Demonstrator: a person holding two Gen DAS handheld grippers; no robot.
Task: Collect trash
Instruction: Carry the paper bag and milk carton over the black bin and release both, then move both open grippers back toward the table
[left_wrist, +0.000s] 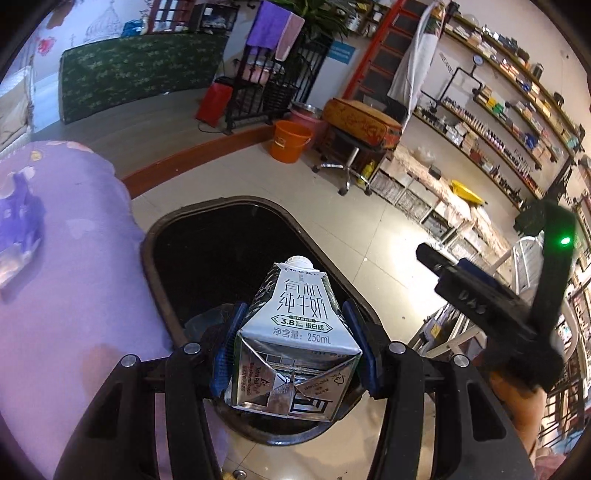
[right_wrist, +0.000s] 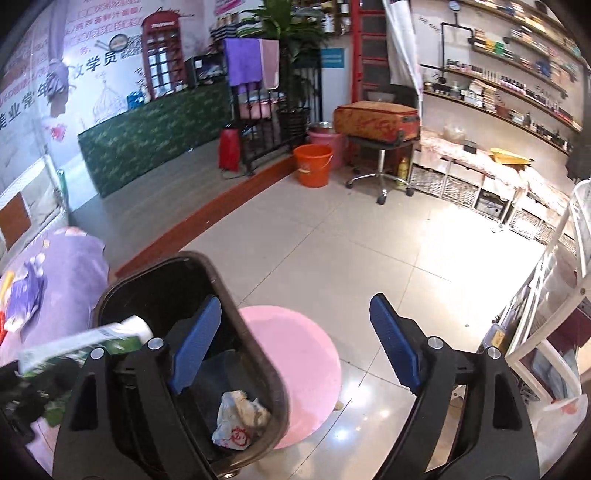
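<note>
The left gripper (left_wrist: 295, 343) has its blue pads clamped on both sides of a 250 mL milk carton (left_wrist: 295, 332), cap end pointing away, held right above the open mouth of the dark trash bin (left_wrist: 162, 236). The bin stands on the tiled floor just beside a purple-covered bed (left_wrist: 66, 258), with a pink round mat (right_wrist: 306, 369) at its foot. The right gripper (right_wrist: 295, 343) hangs wide open with nothing between its fingers, off to the bin's far side; inside the bin lies a crumpled plastic bag (right_wrist: 240, 417).

To drop the carton cleanly, I'd say keep it centred over the opening, clear of the rim, then spread the pads fully so it falls without catching. More wrappers (right_wrist: 22, 299) wait on the bed, so the job looks unfinished.
</note>
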